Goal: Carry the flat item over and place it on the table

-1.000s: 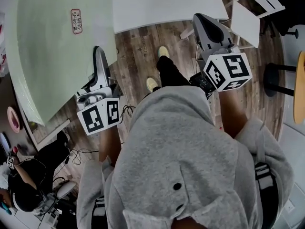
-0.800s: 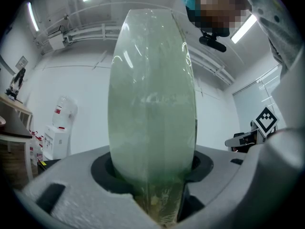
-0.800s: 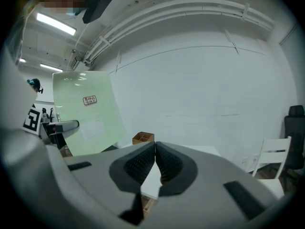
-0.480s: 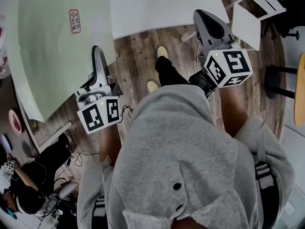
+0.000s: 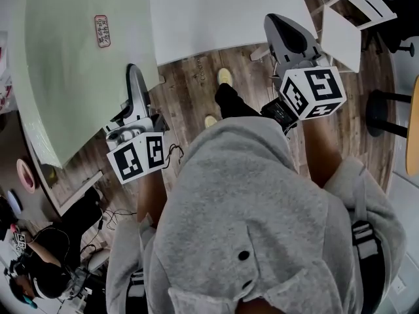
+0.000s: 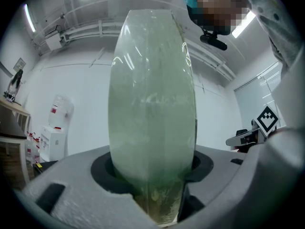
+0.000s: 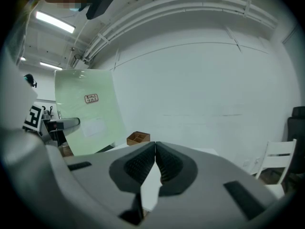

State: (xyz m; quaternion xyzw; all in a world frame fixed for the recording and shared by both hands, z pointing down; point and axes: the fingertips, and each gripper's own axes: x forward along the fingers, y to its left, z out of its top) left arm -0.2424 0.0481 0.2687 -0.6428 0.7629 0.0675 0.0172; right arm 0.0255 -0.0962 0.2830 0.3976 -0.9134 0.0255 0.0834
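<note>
The flat item is a large pale green board [image 5: 72, 64] with a small red-printed label [image 5: 101, 30]. It hangs over the wooden floor, left of the white table [image 5: 216, 12]. My left gripper [image 5: 136, 87] is shut on the board's near edge. In the left gripper view the board [image 6: 152, 118] rises edge-on from between the pads, where my left gripper [image 6: 157, 194] clamps it. My right gripper [image 5: 278, 25] is held up at the right, shut with nothing in it; in its own view the ribbed pads of my right gripper [image 7: 155, 147] meet. That view shows the board [image 7: 88, 111] off to the left.
A white chair [image 5: 340, 25] stands right of the table, and a dark stool [image 5: 386, 113] further right. A person [image 5: 39, 267] sits low at the bottom left among cables. A small wooden box [image 7: 138, 138] rests on the table. The carrier's shoes [image 5: 224, 76] are on wooden floor.
The white table fills more of the top of the head view, and the feet have stepped toward it. The board stays in the left gripper; the right gripper remains shut.
</note>
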